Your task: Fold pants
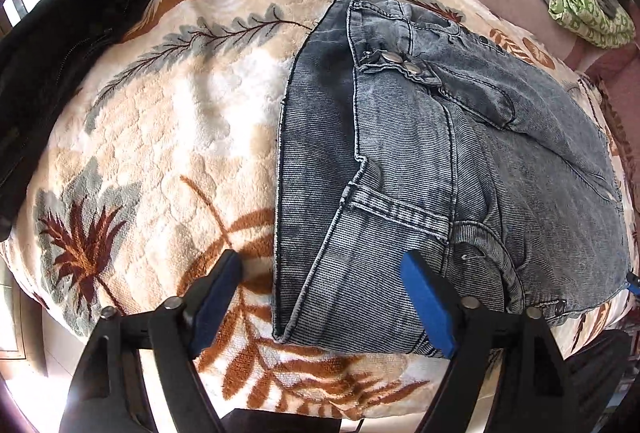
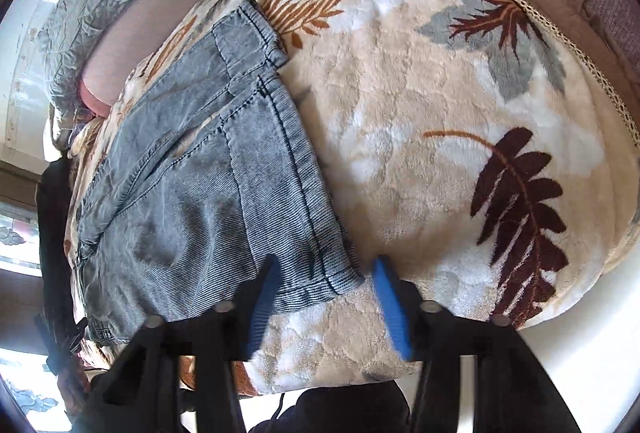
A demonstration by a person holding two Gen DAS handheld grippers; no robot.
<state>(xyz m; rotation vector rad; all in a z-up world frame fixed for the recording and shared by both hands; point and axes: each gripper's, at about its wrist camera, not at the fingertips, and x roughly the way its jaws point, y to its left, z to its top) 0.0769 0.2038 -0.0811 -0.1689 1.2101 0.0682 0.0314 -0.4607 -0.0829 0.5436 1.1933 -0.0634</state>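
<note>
Nearest the lens in the left wrist view, the left gripper (image 1: 324,297) stands with its two blue-padded fingers spread wide and nothing between the pads, straddling the near folded edge of the pants (image 1: 420,161). These are grey-blue washed denim, folded into a compact stack that lies flat on a cream fleece blanket (image 1: 168,121) printed with brown, rust and grey leaves. The waistband with its metal snap buttons (image 1: 394,59) faces up near the far end of the stack (a pocket seam shows just below it). In the right wrist view the right gripper (image 2: 324,297) is likewise released, its blue pads apart on either side of the near corner of the pants (image 2: 200,193), gripping nothing; this view is somewhat blurred. A dark garment (image 1: 80,13) lies along the far left edge of the blanket, apart from the pants. Beyond the blanket, on a pinkish surface, sits a green patterned cloth (image 1: 584,1), well away from the denim.
</note>
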